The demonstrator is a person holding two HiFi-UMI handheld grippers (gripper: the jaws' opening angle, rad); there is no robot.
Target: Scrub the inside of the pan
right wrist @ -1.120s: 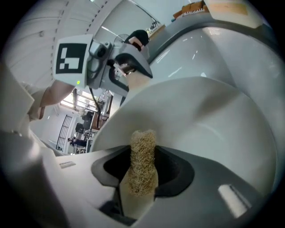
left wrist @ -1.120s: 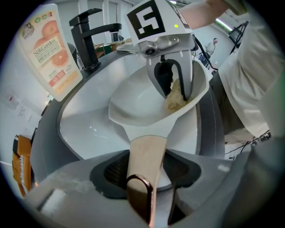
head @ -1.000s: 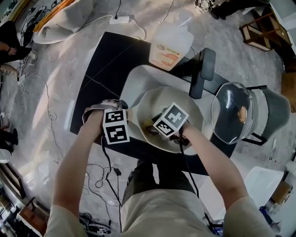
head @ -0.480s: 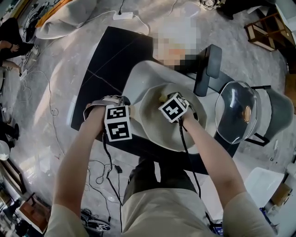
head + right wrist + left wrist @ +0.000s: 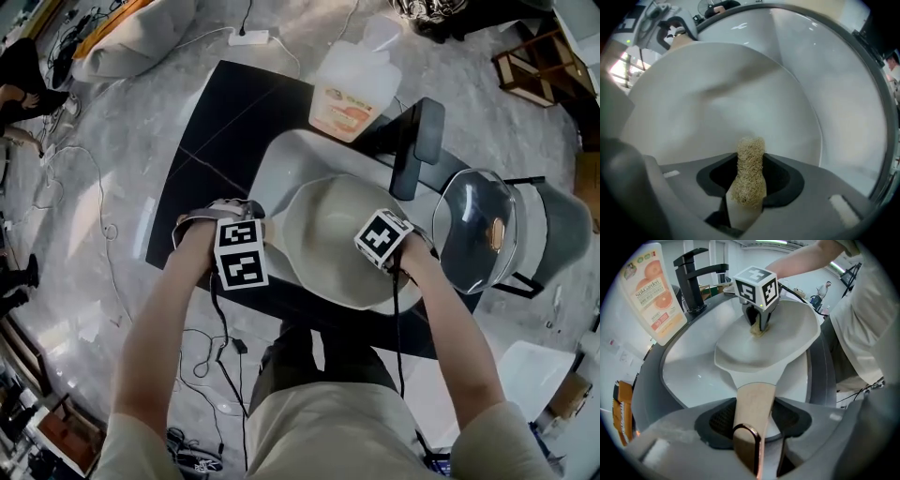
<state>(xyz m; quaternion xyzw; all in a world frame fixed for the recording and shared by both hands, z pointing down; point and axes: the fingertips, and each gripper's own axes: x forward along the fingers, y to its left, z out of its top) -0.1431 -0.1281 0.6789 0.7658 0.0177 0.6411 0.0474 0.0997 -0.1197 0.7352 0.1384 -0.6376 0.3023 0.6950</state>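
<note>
Right gripper (image 5: 759, 324), clamped on loofah scrubber (image 5: 750, 173), has moved from the middle of the pan (image 5: 323, 234) to its right side. Left gripper (image 5: 234, 225) unmoved, jaws gripping pan handle (image 5: 752, 408) at left. Pan sits in sink (image 5: 281, 155).

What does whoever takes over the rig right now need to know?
Left gripper: shut on the pan handle, steadying the pan, which sits in the sink.
Right gripper: shut on the scrubber, pointing down into the pan on the side opposite the handle.
Done: the pan is held, the scrubber is gripped and is at the pan's inside. No dirt stands out on the pale inside, but how much has been scrubbed can't be told.
Left: probably work the scrubber over the rest of the inside while the left gripper holds the handle.
</note>
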